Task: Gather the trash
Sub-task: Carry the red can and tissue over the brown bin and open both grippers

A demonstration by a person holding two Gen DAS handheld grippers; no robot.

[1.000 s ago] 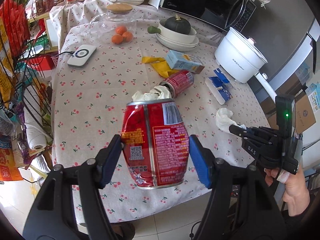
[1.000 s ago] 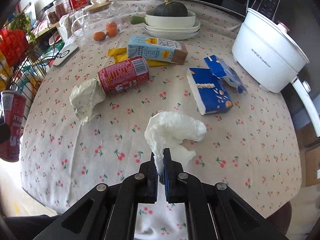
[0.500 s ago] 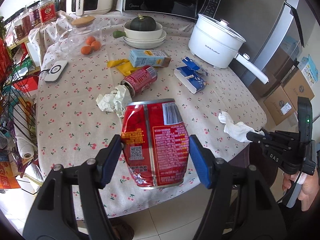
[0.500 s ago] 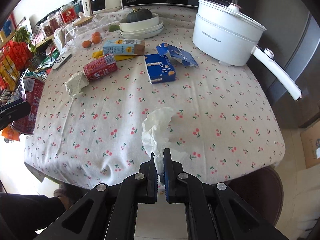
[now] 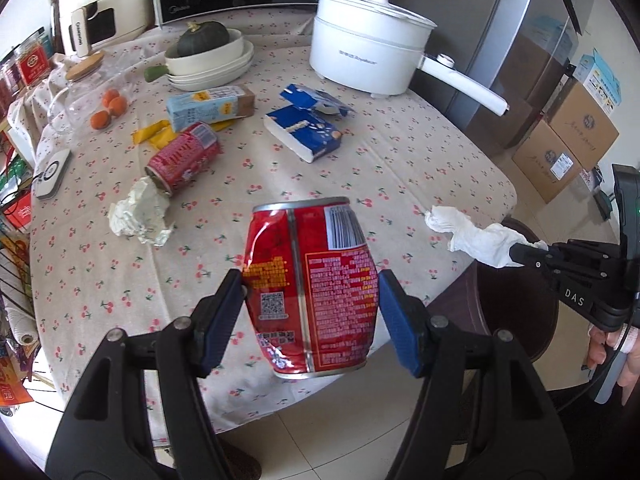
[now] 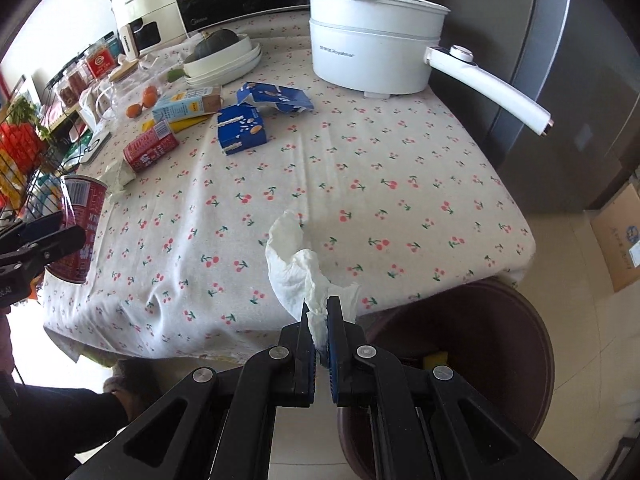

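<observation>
Red tin, dented along one flank, is held upright in the left gripper (image 5: 312,312), lifted clear of the table (image 5: 400,168) and carried out past its near edge, presumably so that it can be dropped with the other rubbish. The can (image 5: 310,288) is clamped across its middle by the blue pads (image 5: 222,316), which are spread about as wide as the can and pressed against both sides, with no gap visible. A white tissue (image 6: 302,268) is pinched in the right gripper (image 6: 319,320), whose jaws are nearly closed with only the thin wad between them; the loose end is left to stand up in front of the fingers. Just below and to the right of that gripper a dark brown bin (image 6: 500,360) is seen on the floor, tucked against the table's corner, and the tissue appears to be held almost over its rim, which would explain the path taken. Something yellow may lie inside the bin, though the view is too dark to be sure. More trash is left on the cloth: a second can (image 5: 184,158) on its side, touching a crumpled paper (image 5: 140,214), a milk carton (image 5: 210,106), a yellow wrapper (image 5: 154,136) partly under it, and a torn blue box (image 5: 306,130) near the white pot (image 5: 368,56). By this reckoning the job is judged to be roughly at its midpoint, both grippers being loaded and nothing yet released.
</observation>
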